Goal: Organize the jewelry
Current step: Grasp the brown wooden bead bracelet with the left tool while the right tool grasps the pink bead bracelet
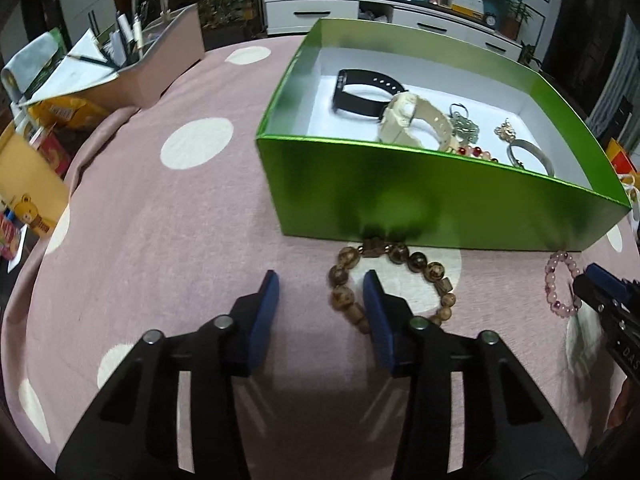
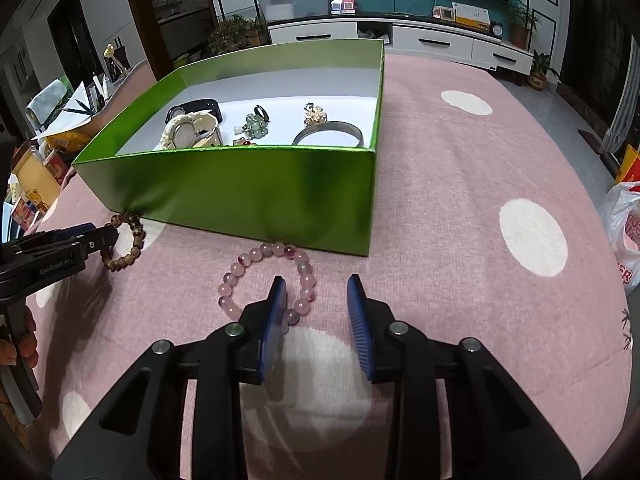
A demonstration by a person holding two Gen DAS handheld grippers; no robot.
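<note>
Most of the sorting is looking finished, and two bracelets are waiting outside the green box (image 1: 400, 192) on the pink dotted cloth (image 1: 168, 208).

Inside the box, from left to right, a black watch (image 1: 360, 96), a cream watch (image 1: 408, 120), a small green bead piece (image 1: 464, 124), a gold ornament (image 1: 506, 130) and a silver bangle (image 1: 532, 156) are already lying on the white floor; a few red and pale beads (image 1: 476, 153) are peeking over the near wall, and what they belong to is hard to tell.

On the left, the left gripper (image 1: 324, 284) is hanging with its jaws apart over the brown bead bracelet (image 1: 392, 280), which is lying just in front of the box wall. Its right pad is sitting inside the ring and its left pad outside, so the beads' left arc is lying between them, but neither pad is pressing on it.

Further right, the right gripper (image 2: 318, 286) is likewise standing released over the pink bead bracelet (image 2: 268, 280), also just in front of the box. The ring's right arc is passing between the pads, unclamped.

So what is remaining, by my reading, is pinching each bracelet, lifting both over the near wall and setting them down among the rest
</note>
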